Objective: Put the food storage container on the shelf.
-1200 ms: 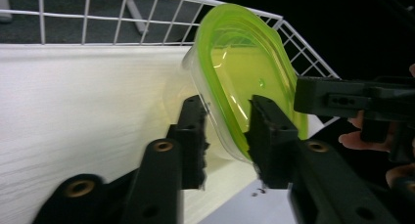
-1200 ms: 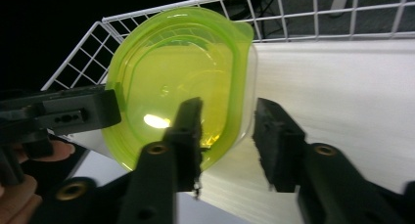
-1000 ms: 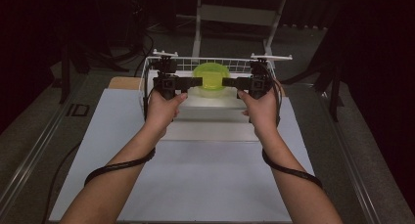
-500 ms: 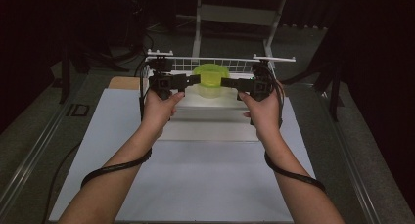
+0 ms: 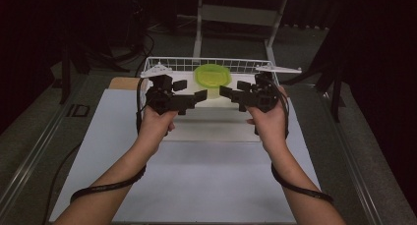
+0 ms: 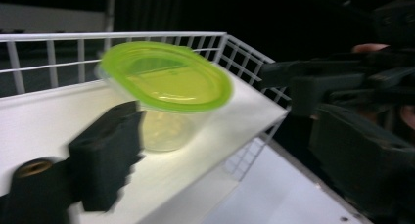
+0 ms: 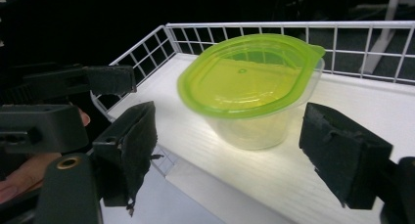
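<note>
**First onlooker:** Standing at the far end of the bench (image 5: pixel 196 185), a clear plastic cup with a lime-green lid (image 5: pixel 212 76) rests upright on the white tray (image 5: pixel 216 129) inside a white wire basket (image 5: pixel 172 64), with a hand-held gripper on either side of it. Which of the two is closer?

**Second onlooker:** Hard to separate them. The left hand-held gripper (image 5: pixel 200 95) and the right hand-held gripper (image 5: pixel 225 92) point inward at each other from the high view, and the cup sits just beyond the gap between their tips, roughly midway. Neither touches it.

**First onlooker:** And the jaws?

**Second onlooker:** Both pairs have just been opening and now stand spread, with nothing pinched. In the right gripper view the cup (image 7: pixel 254 99) lies straight ahead, framed between the two black pads (image 7: pixel 139 145) but clear of both. In the left gripper view the cup (image 6: pixel 166 94) sits ahead and a little to the side of the one pad (image 6: pixel 105 158) I can make out; that picture is blurred.

**First onlooker:** So what does the next move turn on?

**Second onlooker:** My guess: the cup's long axis is vertical, the lid overhangs the body, so any fresh grip would come in level from the sides, under the rim. The right one looks better lined up.
</note>
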`<state>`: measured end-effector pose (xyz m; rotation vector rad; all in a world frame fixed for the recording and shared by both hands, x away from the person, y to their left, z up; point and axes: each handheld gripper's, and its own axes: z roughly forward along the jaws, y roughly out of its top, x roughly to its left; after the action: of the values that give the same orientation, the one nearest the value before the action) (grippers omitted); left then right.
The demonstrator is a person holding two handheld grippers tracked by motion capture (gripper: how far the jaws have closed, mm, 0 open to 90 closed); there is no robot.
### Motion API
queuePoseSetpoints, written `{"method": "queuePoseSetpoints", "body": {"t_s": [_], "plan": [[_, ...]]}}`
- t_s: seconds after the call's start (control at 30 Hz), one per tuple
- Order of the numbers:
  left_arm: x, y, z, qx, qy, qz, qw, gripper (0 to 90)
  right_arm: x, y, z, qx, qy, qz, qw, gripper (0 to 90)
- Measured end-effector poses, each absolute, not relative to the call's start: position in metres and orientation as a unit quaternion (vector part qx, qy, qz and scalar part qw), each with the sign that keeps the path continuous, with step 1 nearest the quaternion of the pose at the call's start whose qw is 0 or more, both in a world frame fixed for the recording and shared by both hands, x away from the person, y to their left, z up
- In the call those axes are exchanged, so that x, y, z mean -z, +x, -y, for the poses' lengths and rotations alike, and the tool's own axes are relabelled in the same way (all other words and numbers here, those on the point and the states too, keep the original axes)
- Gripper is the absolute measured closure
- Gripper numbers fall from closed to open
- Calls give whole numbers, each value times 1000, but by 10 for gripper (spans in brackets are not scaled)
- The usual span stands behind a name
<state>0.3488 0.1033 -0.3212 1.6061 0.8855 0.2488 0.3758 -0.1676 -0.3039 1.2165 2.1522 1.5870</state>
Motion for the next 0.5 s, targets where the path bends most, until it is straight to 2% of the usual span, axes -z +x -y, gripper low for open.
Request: {"method": "queuePoseSetpoints", "body": {"t_s": [0.03,0.07,0.2,0.5], "plan": [[323,347,-103,-102,694,-371,608,18,304,373,167,-539,405,-731,104,205],[324,344,-103,-102,694,-365,613,10,305,370,166,-539,399,-734,107,200],[331,332,-99,-143,709,-337,603,11,307,360,164,-534,381,-746,119,193],[339,309,-106,-156,718,-307,605,11,313,345,162,-536,358,-755,124,192]]}}
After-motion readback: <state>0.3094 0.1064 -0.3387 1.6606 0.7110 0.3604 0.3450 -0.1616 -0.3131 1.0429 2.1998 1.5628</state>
